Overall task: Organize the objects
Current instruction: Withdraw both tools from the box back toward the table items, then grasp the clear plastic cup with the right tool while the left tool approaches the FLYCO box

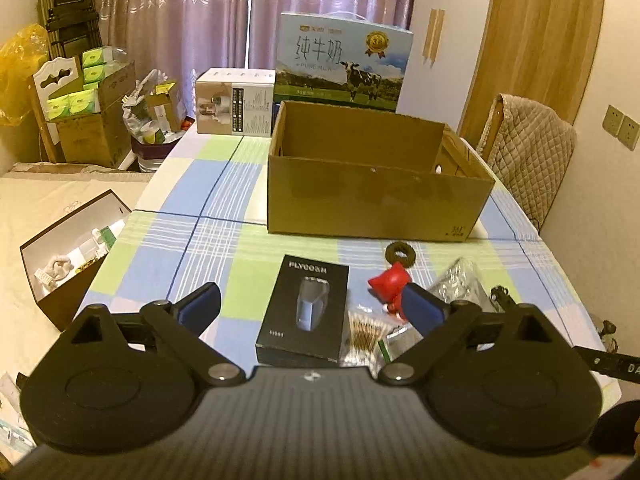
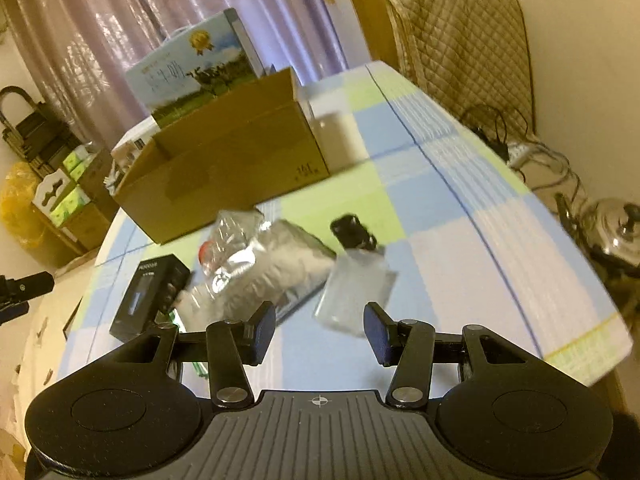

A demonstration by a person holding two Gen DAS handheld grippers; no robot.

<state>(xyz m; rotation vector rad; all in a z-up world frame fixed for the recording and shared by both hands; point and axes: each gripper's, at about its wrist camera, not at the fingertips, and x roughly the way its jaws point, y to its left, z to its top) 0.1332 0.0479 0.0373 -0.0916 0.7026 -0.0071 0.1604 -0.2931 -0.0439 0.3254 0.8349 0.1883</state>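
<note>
Checkered tablecloth [image 1: 224, 248] in blue, green and white fills both views, with an open cardboard box [image 1: 372, 196] sitting upper middle. Left gripper [image 1: 310, 304] is spread wide and holding nothing; the black shaver box [image 1: 304, 312] lies flat right between its fingers, with cotton swabs [image 1: 366, 330] and a red figurine [image 1: 390, 286] toward the right finger. Right gripper [image 2: 320, 330] is also open and empty, a clear bottle [image 2: 354, 284] just above the gap and a silver foil bag [image 2: 264, 268] upper left of it.

warm dim indoor light; right wrist view motion-blurred, fisheye-curved edges.
</note>
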